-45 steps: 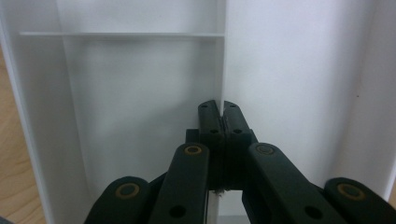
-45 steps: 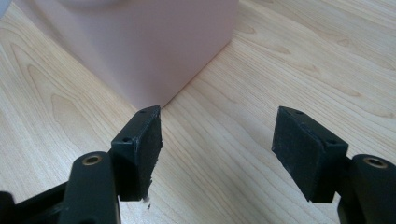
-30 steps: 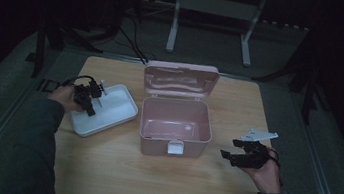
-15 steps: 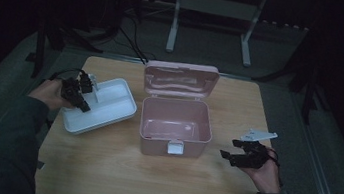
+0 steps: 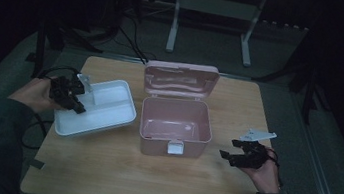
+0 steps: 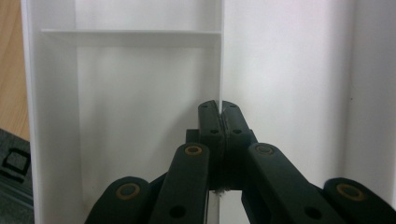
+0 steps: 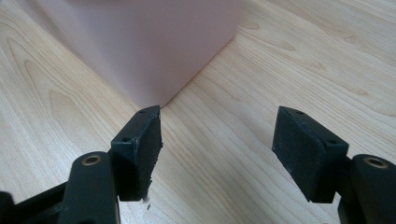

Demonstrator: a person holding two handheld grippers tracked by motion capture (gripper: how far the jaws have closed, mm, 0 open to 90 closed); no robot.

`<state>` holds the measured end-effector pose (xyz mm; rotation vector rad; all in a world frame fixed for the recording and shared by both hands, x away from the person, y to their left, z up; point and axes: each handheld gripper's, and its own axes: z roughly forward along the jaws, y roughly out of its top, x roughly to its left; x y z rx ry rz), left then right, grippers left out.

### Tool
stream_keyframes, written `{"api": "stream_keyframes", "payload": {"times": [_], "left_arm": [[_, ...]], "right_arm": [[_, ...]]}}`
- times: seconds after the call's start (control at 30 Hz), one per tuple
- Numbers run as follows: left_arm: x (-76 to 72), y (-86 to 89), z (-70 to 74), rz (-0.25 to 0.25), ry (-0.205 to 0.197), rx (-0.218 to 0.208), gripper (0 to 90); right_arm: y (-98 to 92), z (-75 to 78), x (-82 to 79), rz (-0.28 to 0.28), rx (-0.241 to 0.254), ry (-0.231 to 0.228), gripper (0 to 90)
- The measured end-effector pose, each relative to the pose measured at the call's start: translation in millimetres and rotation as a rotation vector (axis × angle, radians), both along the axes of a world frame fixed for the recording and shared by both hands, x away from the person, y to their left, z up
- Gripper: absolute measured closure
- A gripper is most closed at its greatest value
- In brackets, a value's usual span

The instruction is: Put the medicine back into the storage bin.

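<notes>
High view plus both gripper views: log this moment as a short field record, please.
surface: light wooden table
centre: pink plastic box, hinged lid up, inside looks empty
tray: white plastic divided tray, left of the box, tilted with its near-left side raised
left gripper: shut on the tray's inner divider wall
right gripper: open, nothing between the jaws, low over the table right of the box

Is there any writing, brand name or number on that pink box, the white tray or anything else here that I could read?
None can be read.
pink box: plain walls and lid, no lettering visible.
white tray: bare white plastic, no marks.
left tool, shut on the tray's divider, and right tool, open: black, unlabelled.
table: wood grain alone.
</notes>
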<state>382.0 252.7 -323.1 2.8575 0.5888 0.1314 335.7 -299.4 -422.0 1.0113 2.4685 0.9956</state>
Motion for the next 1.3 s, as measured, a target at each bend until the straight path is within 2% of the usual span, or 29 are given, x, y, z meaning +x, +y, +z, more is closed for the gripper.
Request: {"api": "stream_keyframes", "payload": {"times": [0.07,0.23,0.27,0.47,0.5,0.67,0.7,0.87,0.9,1.17,1.3], "left_arm": [[-1.0,-1.3,1.0,-0.003,0.003,0.000,89.4],[-5.8,-16.1,6.7,-0.055,-0.012,-0.013,89.4],[-5.2,-20.7,7.3,-0.064,0.004,-0.024,89.4],[-2.3,-42.9,10.3,-0.118,-0.005,-0.028,89.3],[-2.1,-45.5,10.3,-0.122,0.005,-0.030,89.4],[0.1,-61.3,9.1,-0.155,0.003,-0.015,89.3],[2.4,-70.5,8.1,-0.169,0.005,-0.016,89.3],[7.2,-88.1,5.5,-0.202,0.003,-0.017,89.3],[10.5,-95.9,4.1,-0.219,0.004,-0.010,89.3],[22.6,-121.7,1.0,-0.250,0.006,-0.019,89.2],[29.0,-134.0,-2.2,-0.259,0.024,-0.021,89.1]], "right_arm": [[-0.1,0.1,0.0,0.000,0.000,0.000,32.4],[-0.2,0.5,0.0,-0.001,0.002,-0.001,32.4],[-0.1,0.4,0.2,0.001,0.002,-0.001,32.4],[-0.7,0.9,0.2,0.000,0.004,-0.003,32.3],[-1.2,1.0,0.3,0.000,0.006,-0.004,32.3],[-1.1,0.8,0.4,0.000,0.005,-0.004,32.3],[-0.8,0.8,0.3,0.000,0.004,-0.003,32.4],[-0.8,1.2,0.6,0.002,0.003,-0.006,32.3],[-0.9,1.1,0.7,0.002,0.004,-0.005,32.3],[-1.5,1.4,0.5,0.002,0.007,-0.006,32.3],[-2.0,1.6,0.7,0.002,0.008,-0.006,32.3]]}}
